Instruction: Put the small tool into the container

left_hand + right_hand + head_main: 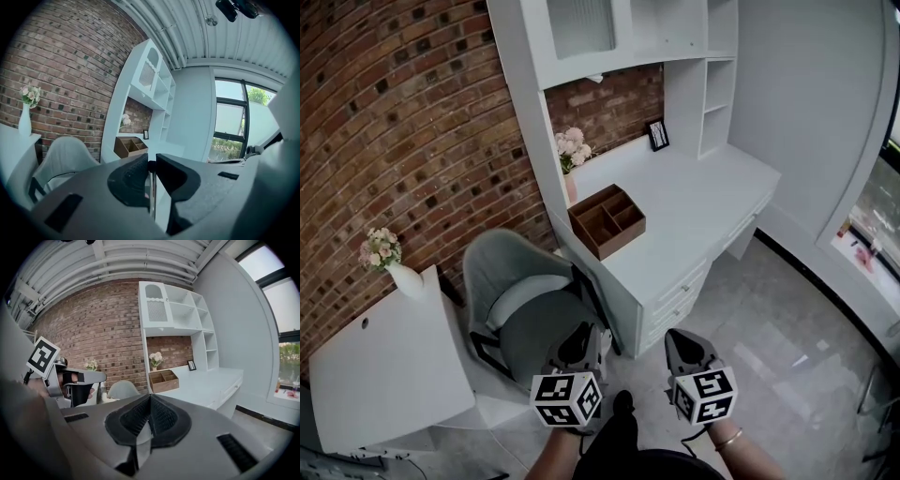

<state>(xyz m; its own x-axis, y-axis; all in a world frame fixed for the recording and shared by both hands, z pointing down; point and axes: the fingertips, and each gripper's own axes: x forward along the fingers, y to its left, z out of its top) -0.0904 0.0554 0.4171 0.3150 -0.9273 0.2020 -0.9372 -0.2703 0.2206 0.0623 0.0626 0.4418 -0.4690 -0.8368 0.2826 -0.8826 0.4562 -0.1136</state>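
Observation:
The container is a brown wooden organiser box (607, 220) with several compartments, standing on the white desk (703, 202) beside the brick wall. It also shows as the box (130, 146) in the left gripper view and the box (164, 380) in the right gripper view, far ahead of both grippers. My left gripper (579, 343) is low in the head view, over the chair's near edge. Its jaws (151, 162) are shut on a thin metal small tool (151, 190) with a dark tip. My right gripper (682, 343) hangs beside it over the floor, and its jaws (150, 398) meet with nothing between them.
A grey chair (525, 305) stands between me and the desk's left end. A white side table (384, 361) with a flower vase (394, 267) is at the left. Pink flowers (572, 150) and a small picture frame (657, 135) sit at the desk's back, under shelves. Desk drawers (680, 291) face me.

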